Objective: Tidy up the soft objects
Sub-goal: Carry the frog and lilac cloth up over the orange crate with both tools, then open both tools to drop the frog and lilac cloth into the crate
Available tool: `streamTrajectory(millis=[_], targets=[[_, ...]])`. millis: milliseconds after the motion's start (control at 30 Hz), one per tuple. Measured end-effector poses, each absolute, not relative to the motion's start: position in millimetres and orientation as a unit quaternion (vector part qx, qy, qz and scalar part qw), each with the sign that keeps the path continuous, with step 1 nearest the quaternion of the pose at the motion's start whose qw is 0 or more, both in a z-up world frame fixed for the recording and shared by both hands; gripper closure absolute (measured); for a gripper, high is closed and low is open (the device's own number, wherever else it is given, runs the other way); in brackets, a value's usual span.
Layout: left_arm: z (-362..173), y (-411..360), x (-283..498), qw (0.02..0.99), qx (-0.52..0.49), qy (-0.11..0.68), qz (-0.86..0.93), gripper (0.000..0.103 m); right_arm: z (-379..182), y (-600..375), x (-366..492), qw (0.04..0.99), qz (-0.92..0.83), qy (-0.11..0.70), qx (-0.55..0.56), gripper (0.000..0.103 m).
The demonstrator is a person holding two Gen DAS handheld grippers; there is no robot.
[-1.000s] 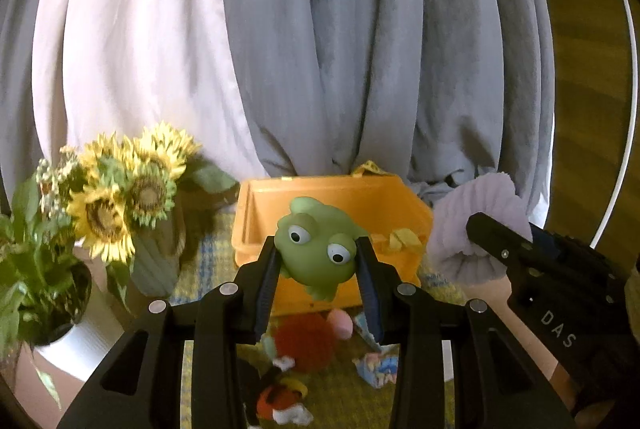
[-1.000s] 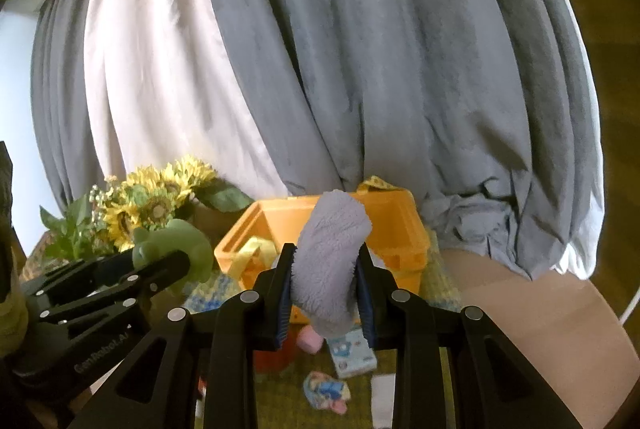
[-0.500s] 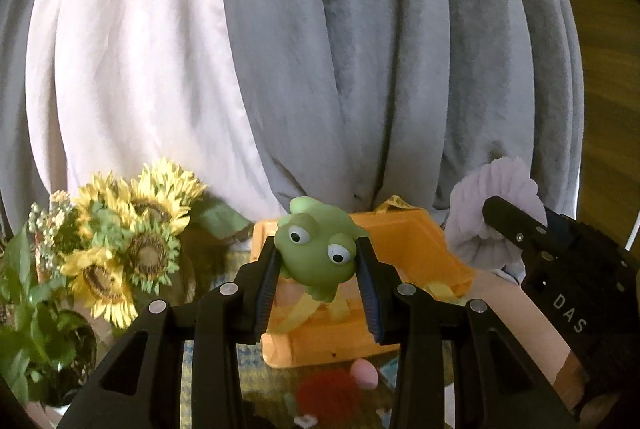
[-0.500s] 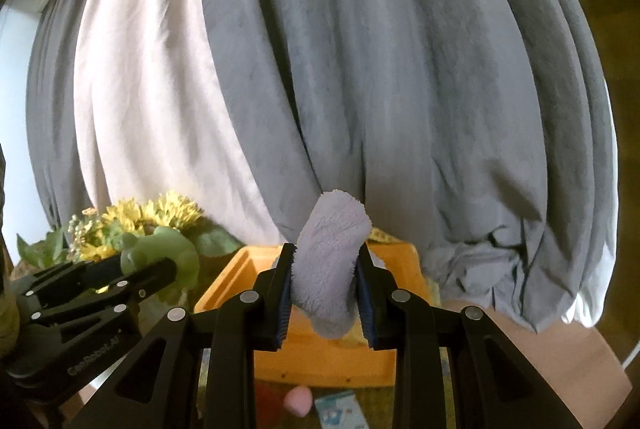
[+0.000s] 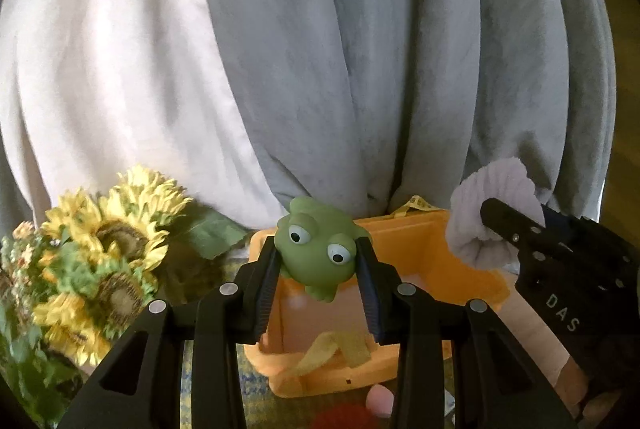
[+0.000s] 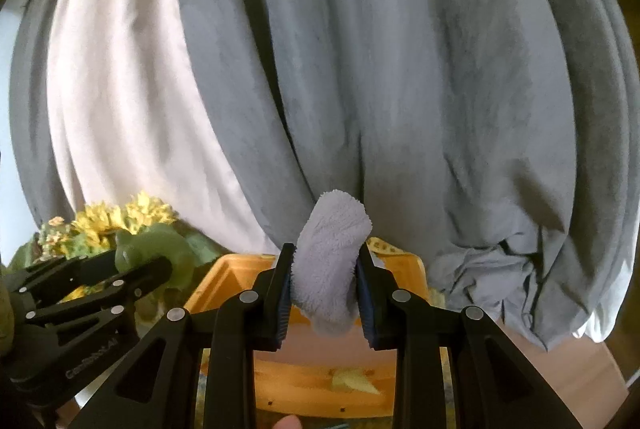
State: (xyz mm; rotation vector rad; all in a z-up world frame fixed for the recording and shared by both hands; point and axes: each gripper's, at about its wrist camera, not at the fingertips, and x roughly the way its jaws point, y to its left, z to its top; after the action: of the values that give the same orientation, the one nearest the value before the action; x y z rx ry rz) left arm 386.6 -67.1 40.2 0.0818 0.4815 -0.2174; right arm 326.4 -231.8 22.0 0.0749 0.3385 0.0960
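Carrying is the step in hand: a green rubber frog (image 5: 318, 251) is clamped in the left gripper (image 5: 319, 283), a rolled lilac fleece cloth (image 6: 329, 263) in the right gripper (image 6: 323, 295); release into the orange plastic bin (image 5: 436, 261) just beneath is called for.

You are carrying both grippers closer to the orange bin (image 5: 440, 261): it is growing larger in each wrist view and now sits right under the green frog toy (image 5: 318, 251) and the lavender fuzzy cloth (image 6: 330, 281). The red pompom (image 5: 340, 421) and pink ball (image 5: 378, 399) are sliding toward the bottom edge, and the sunflowers (image 5: 120, 237) are drifting lower left.
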Motion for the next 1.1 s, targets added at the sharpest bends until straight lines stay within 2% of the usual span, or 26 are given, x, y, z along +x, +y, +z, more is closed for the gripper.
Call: streamTrajectory(millis=[400,800,967,1033,1100], targets=[[8,-79,458,0.934,0.047,0.326,-0.136,0.066,-5,-237,401,0.953,0.047,0.295,0.051,0.074],[-36,-87,490,0.901,0.059,0.405,-0.145,0.064,-44,-236,440,0.926,0.048,0.372,0.033,0.072],[-37,-86,489,0.901,0.065,0.404,-0.145,0.053,-58,-243,450,0.917,0.045,0.392,0.047,0.056],[-36,-85,486,0.903,0.062,0.400,-0.141,0.048,-59,-246,450,0.915,0.046,0.398,0.055,0.045],[-33,-83,482,0.907,0.064,0.395,-0.133,0.047,-56,-248,448,0.917,0.040,0.392,0.058,0.043]])
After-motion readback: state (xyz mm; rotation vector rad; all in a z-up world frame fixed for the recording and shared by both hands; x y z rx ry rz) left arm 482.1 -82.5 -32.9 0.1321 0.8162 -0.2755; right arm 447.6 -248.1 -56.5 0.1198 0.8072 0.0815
